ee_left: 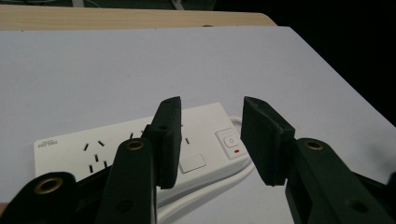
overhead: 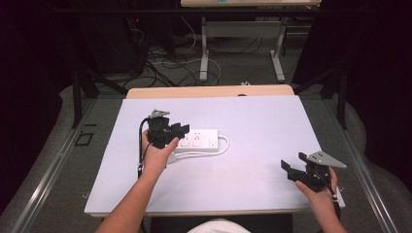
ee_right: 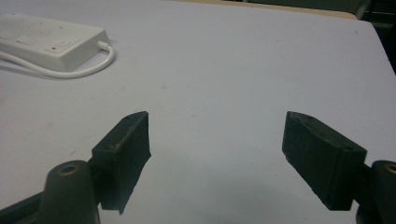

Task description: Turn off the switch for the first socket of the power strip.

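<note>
A white power strip (overhead: 200,139) lies on the pale sheet (overhead: 252,121) left of centre, its white cord (overhead: 221,148) looped along its near side. My left gripper (overhead: 179,130) hovers over the strip's left end, held in a hand. In the left gripper view the left gripper (ee_left: 212,140) stands open, its black jaws apart above the power strip (ee_left: 70,149) and near its switch (ee_left: 229,141), touching nothing. My right gripper (overhead: 287,171) is at the sheet's near right corner. The right gripper (ee_right: 217,158) is wide open over bare sheet, the power strip (ee_right: 51,39) far off.
The wooden table edge (overhead: 209,91) shows beyond the sheet's far side. Behind it, cables lie on the floor around another table's legs (overhead: 204,63). Dark curtains and frame bars flank both sides.
</note>
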{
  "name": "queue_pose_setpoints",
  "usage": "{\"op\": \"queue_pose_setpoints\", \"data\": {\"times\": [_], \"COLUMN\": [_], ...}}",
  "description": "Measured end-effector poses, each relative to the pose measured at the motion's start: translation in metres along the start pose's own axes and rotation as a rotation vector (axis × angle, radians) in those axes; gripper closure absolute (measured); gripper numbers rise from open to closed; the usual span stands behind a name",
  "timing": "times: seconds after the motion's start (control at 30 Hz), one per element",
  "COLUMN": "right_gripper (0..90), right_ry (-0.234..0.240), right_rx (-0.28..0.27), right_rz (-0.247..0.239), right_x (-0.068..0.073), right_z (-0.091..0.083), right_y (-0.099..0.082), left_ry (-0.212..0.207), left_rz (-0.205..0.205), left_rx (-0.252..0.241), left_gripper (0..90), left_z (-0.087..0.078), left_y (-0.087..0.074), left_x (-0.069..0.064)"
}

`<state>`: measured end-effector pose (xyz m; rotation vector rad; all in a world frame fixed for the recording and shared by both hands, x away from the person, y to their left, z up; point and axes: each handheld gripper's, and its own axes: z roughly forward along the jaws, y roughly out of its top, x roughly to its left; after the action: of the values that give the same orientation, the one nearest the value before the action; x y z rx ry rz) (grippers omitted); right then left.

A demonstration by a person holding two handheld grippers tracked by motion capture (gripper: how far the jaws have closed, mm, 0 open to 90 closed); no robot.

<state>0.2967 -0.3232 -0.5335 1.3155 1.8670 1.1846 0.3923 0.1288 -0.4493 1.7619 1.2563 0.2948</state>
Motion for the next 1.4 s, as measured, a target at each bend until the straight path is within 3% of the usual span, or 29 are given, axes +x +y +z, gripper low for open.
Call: {"op": "queue_pose_setpoints", "data": {"times": [0.6, 1.17, 1.3, 1.4], "right_gripper": [22.4, 22.4, 22.4, 22.4], "right_ry": [0.007, 0.006, 0.008, 0.006], "right_rx": [-0.005, 0.001, 0.0, 0.006], "right_rz": [0.007, 0.005, 0.014, 0.015], "right_x": [-0.001, -0.002, -0.002, -0.001], "right_z": [0.001, 0.001, 0.002, 0.001], "right_y": [-0.001, -0.001, -0.001, -0.001], "left_ry": [0.014, 0.024, 0.033, 0.04], "left_rz": [-0.014, -0.075, -0.097, -0.091], "left_rx": [0.085, 0.248, 0.27, 0.277], "left_gripper": [71.5, 80.6, 83.6, 84.8], "left_z": [0.024, 0.049, 0.055, 0.057], "left_y": [0.003, 0.002, 0.001, 0.0], "left_x": [-0.003, 0.007, 0.008, 0.009]}}
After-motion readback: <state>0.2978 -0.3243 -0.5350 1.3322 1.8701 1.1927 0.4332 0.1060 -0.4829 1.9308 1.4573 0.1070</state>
